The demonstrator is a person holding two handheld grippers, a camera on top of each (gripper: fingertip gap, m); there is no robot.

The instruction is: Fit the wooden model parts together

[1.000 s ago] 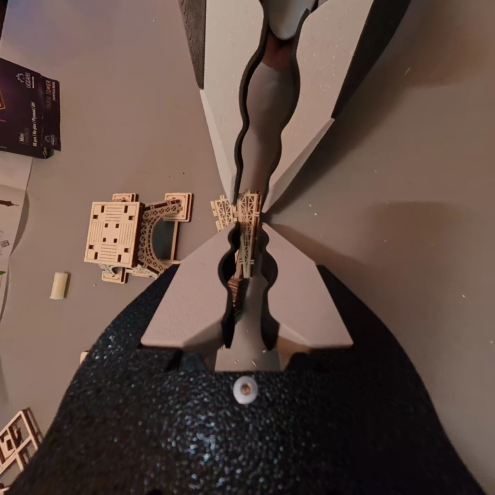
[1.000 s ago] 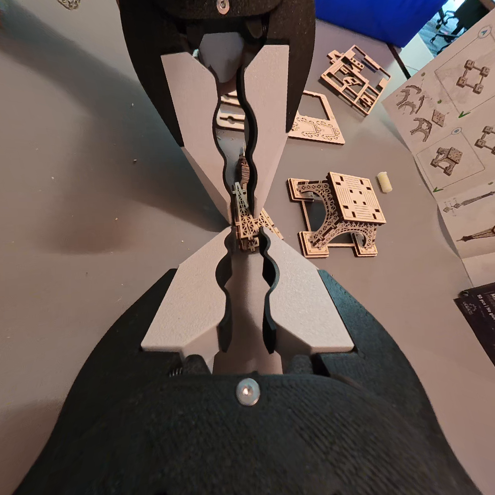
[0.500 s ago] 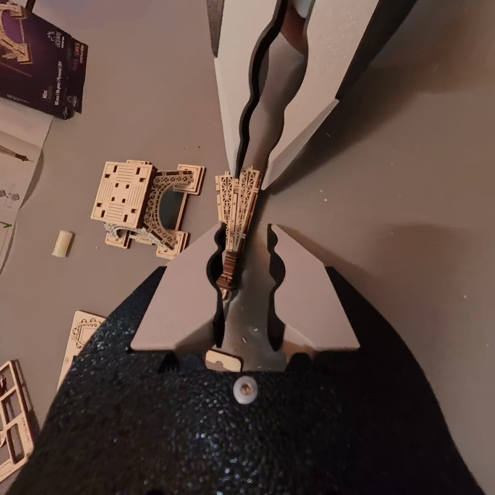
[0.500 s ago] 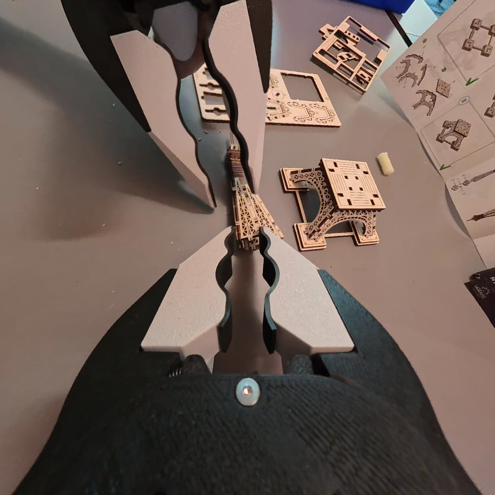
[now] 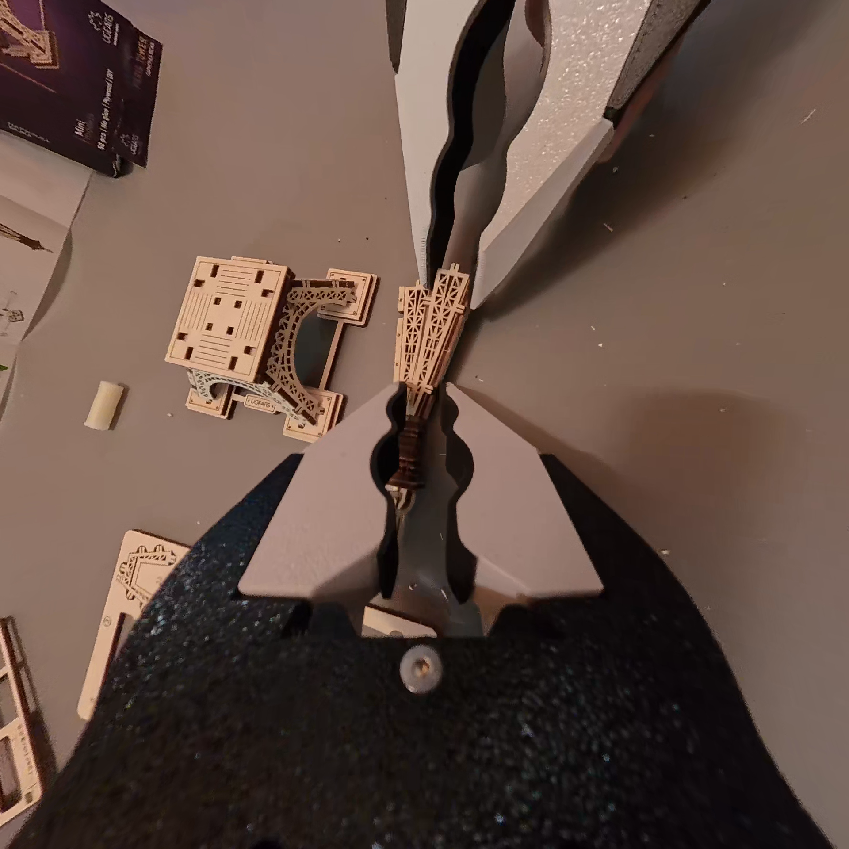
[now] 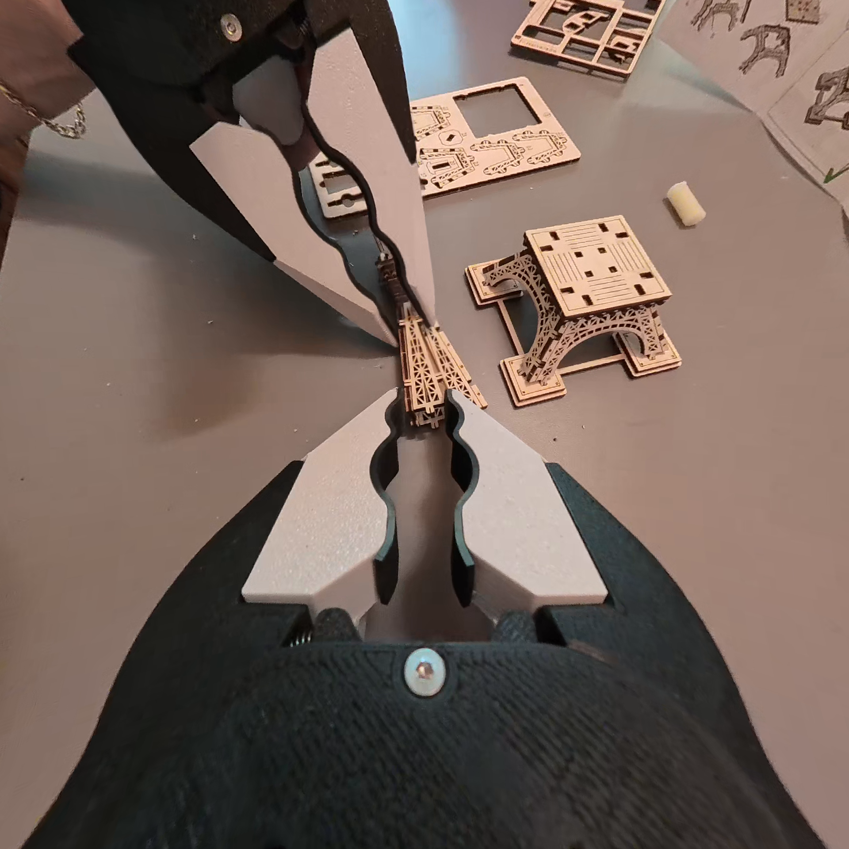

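Dark box (image 5: 73, 78), instruction sheet (image 6: 808, 78), small cream cylinder (image 6: 685, 203) on grey table (image 6: 138, 413)

Table (image 6: 138, 413) bare on one side of tower top (image 6: 425, 367), toward its edge: open approach. Other side tight: tower base (image 6: 579, 312) just beside. Beyond: cut-out sheets (image 6: 496, 138), small cylinder (image 6: 685, 210), paper (image 6: 817, 92), dark box (image 5: 78, 78).

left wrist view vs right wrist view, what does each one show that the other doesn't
Only the left wrist view shows the dark box.

Only the right wrist view shows a person's wrist and a fully cut-out frame.

Both show the tower top held between the left gripper and right gripper, the arched tower base and the small pale cylinder.
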